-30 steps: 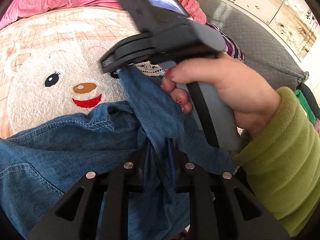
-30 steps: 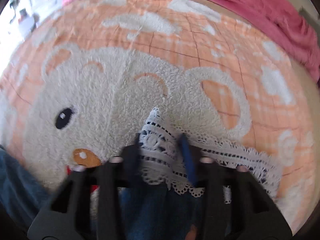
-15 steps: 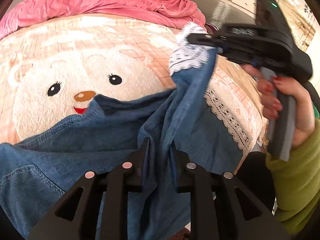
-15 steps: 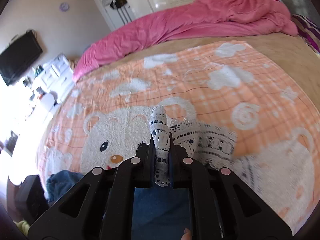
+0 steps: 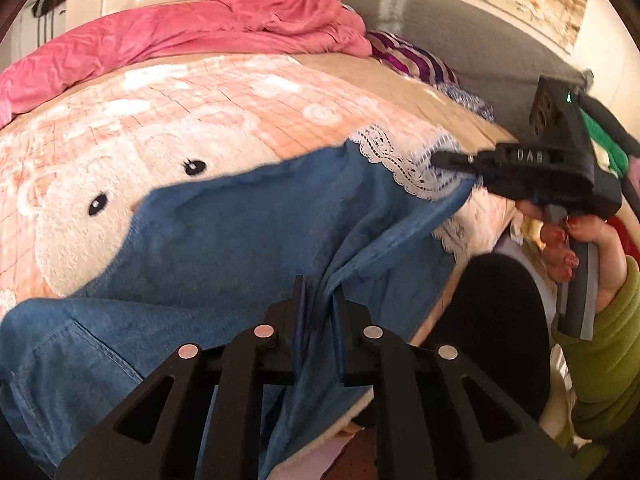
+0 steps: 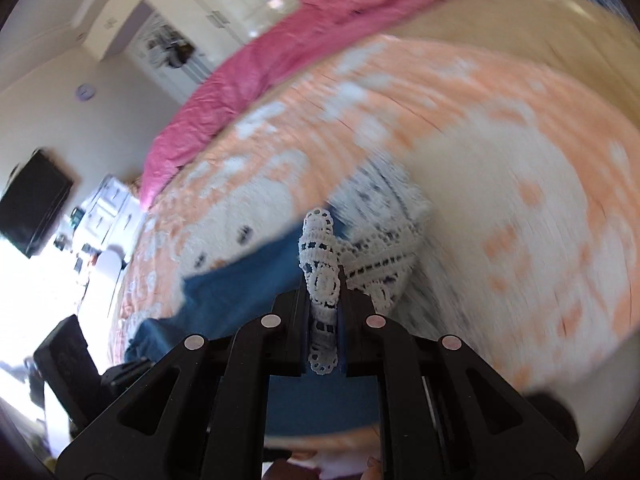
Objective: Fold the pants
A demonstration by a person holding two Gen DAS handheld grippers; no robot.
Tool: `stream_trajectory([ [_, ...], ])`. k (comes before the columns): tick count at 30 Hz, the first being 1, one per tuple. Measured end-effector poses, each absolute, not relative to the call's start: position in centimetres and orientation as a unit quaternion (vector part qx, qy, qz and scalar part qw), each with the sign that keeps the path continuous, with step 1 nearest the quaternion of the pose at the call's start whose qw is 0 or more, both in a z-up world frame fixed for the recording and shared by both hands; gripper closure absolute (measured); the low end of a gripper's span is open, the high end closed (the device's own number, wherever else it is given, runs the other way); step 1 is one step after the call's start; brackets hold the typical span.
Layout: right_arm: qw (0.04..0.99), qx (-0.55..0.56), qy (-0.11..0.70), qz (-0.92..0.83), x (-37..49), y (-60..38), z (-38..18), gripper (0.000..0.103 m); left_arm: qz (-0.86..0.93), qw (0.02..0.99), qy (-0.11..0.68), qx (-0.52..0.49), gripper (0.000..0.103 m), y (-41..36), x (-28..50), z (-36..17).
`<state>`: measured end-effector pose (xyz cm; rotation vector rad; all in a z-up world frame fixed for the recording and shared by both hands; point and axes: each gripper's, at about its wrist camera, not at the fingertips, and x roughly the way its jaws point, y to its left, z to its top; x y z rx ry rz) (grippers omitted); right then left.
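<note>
Blue denim pants (image 5: 240, 240) with a white lace hem (image 5: 400, 164) lie stretched across the bear blanket. My left gripper (image 5: 320, 300) is at the near edge, its jaws closing tight on a bunched fold of the denim between them. To the right, the right gripper (image 5: 440, 158) holds the lace hem lifted off the bed, with a hand (image 5: 592, 240) in a green sleeve on its handle. In the right wrist view, that gripper (image 6: 323, 280) is shut on the lace hem (image 6: 318, 240), and the denim (image 6: 248, 280) trails off to the left below it.
The peach blanket with a white bear face (image 5: 120, 152) covers the bed. A pink duvet (image 5: 200, 28) is heaped at the far side, beside a striped pillow (image 5: 416, 60) and a grey headboard (image 5: 460, 32). A black round object (image 5: 500, 300) stands off the bed's right edge.
The right gripper has swung far to the right with the lace hem, pulling the pant leg out flat across the blanket. The left gripper has kept its hold and shifted slightly.
</note>
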<state>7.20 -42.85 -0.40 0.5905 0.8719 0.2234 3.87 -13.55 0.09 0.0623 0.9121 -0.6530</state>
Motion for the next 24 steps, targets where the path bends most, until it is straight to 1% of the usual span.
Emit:
stream_trajectory([
  [2, 0.848, 0.298, 0.429, 0.094, 6.3, -43.8, -2.3, 0.093, -0.311, 0.842, 0.438, 0.037, 0.092, -13.9, 3.5, -0.6],
  [4, 0.837, 0.319, 0.434, 0.093, 5.5, -44.8, -3.8, 0.085, -0.316, 0.838, 0.443, 0.044, 0.092, -14.3, 3.1, -1.1],
  [6, 0.839, 0.324, 0.428, 0.089, 4.5, -45.5, -4.0, 0.078, -0.318, 0.837, 0.443, 0.052, 0.092, -14.6, 2.7, -1.4],
  [7, 0.84, 0.325, 0.425, 0.089, 4.3, -45.7, -4.0, 0.078, -0.318, 0.837, 0.441, 0.054, 0.091, -14.6, 2.5, -1.4],
  [9, 0.84, 0.333, 0.419, 0.09, 3.9, -46.3, -3.9, 0.078, -0.317, 0.837, 0.442, 0.057, 0.091, -14.7, 2.4, -1.5],
  [12, 0.844, 0.319, 0.421, 0.091, 3.7, -46.6, -3.7, 0.096, -0.315, 0.837, 0.442, 0.068, 0.091, -14.8, 1.8, -1.8],
  [15, 0.85, 0.3, 0.423, 0.091, 3.4, -46.8, -3.9, 0.096, -0.315, 0.837, 0.442, 0.078, 0.091, -14.9, 1.1, -2.3],
  [16, 0.849, 0.284, 0.439, 0.077, 3.6, -46.8, -4.5, 0.096, -0.315, 0.834, 0.446, 0.08, 0.089, -14.9, 1.2, -2.7],
  [17, 0.849, 0.272, 0.448, 0.072, 3.6, -46.9, -5.0, 0.096, -0.312, 0.832, 0.452, 0.079, 0.079, -14.8, 1.2, -3.1],
  [18, 0.85, 0.269, 0.446, 0.077, 3.4, -46.9, -5.2, 0.095, -0.311, 0.83, 0.458, 0.071, 0.074, -14.4, 1.3, -3.4],
  [20, 0.852, 0.272, 0.438, 0.089, 2.7, -47.2, -4.8, 0.09, -0.316, 0.829, 0.459, 0.054, 0.068, -13.6, 1.1, -3.1],
  [21, 0.855, 0.269, 0.435, 0.091, 2.5, -47.2, -4.4, 0.08, -0.316, 0.831, 0.456, 0.048, 0.066, -13.0, 1.0, -2.6],
  [22, 0.864, 0.258, 0.425, 0.084, 2.2, -47.5, -3.6, 0.065, -0.314, 0.834, 0.452, 0.046, 0.06, -12.6, 1.0, -2.0],
  [23, 0.873, 0.247, 0.414, 0.078, 1.9, -47.8, -2.8, 0.06, -0.31, 0.84, 0.443, 0.043, 0.055, -12.0, 1.1, -1.2],
  [24, 0.878, 0.241, 0.406, 0.077, 1.9, -48.0, -2.2, 0.059, -0.301, 0.85, 0.43, 0.041, 0.052, -11.1, 1.5, 0.0],
])
